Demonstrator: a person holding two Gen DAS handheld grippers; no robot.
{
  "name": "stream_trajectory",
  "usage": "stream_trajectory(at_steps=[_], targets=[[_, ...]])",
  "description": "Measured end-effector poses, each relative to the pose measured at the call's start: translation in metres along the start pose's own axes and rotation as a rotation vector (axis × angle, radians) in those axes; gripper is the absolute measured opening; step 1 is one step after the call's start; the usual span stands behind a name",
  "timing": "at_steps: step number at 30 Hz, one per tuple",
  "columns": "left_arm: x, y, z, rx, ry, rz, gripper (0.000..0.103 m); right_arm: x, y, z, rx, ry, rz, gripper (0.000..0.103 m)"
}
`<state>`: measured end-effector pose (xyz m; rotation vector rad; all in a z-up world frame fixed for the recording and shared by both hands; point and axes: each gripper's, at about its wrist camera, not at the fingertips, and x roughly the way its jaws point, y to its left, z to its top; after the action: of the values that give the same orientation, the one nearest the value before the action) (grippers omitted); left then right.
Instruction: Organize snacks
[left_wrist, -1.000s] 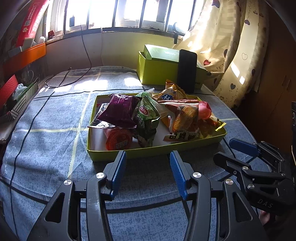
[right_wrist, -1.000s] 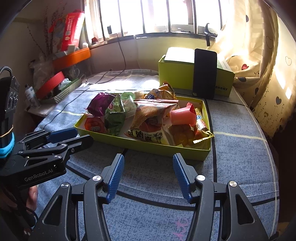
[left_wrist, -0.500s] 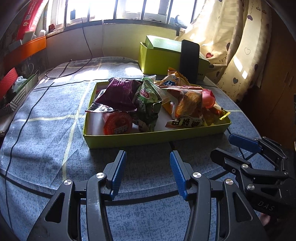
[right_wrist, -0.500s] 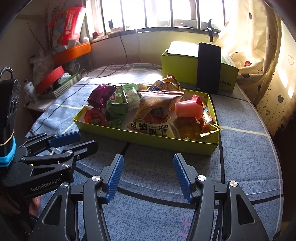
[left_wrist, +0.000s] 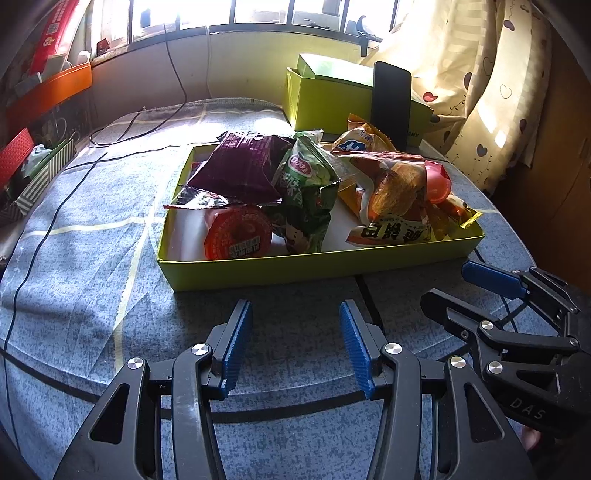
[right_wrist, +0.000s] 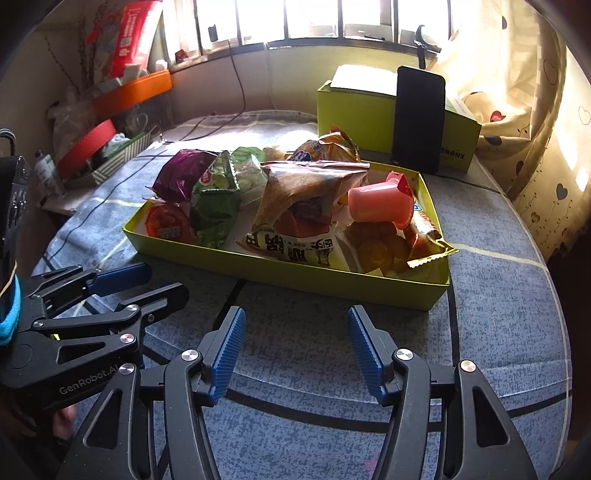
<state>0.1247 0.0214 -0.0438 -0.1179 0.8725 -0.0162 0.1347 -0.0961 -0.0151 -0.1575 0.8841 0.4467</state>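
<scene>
Blue-grey checked bedcover (left_wrist: 92, 295): fills the lower field in both wrist views and carries everything below.

Green box (right_wrist: 354, 110): at 12 o'clock beyond the tray, lid on, with a black phone (right_wrist: 419, 118) leaning upright against its front.

Yellow-green tray (left_wrist: 314, 267): shallow and open-topped, lying at 12 o'clock from both grippers, near them but apart. It holds the heap of snacks.

Left gripper (left_wrist: 295, 332): at 6 o'clock in its own view, jaws spread wide and empty, blue pads facing each other, tips short of the tray's near wall. In the right wrist view it sits at 9 o'clock (right_wrist: 159, 280).

Right gripper (right_wrist: 293, 336): at 6 o'clock in its own view, jaws likewise spread with nothing between them. From the left wrist view it appears at 4 o'clock (left_wrist: 454, 284).

Orange printed bag (right_wrist: 295, 221): largest packet, centre of the tray, leaning toward the near wall.

Purple bag (left_wrist: 240, 170): at the tray's 10 o'clock corner, lying over other packets.

Green bag (left_wrist: 306, 195): upright, just beside the purple bag and touching it.

Pink jelly cup (right_wrist: 380, 205): on its side at the tray's 2 o'clock, resting on packets.

Red-lidded cup (left_wrist: 236, 232): at the tray's 8 o'clock corner, its lid tilted toward the near wall.
</scene>
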Motion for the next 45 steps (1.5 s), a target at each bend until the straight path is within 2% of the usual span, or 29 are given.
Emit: stream_trajectory(at_steps=[20, 45], targets=[[0.013, -0.01, 0.0, 0.052, 0.017, 0.092, 0.052, 0.017, -0.005, -0.002, 0.011, 0.045, -0.023, 0.062], [0.013, -0.01, 0.0, 0.045, 0.016, 0.106, 0.052, 0.019, -0.004, -0.002, 0.0, 0.051, -0.041, 0.065]])
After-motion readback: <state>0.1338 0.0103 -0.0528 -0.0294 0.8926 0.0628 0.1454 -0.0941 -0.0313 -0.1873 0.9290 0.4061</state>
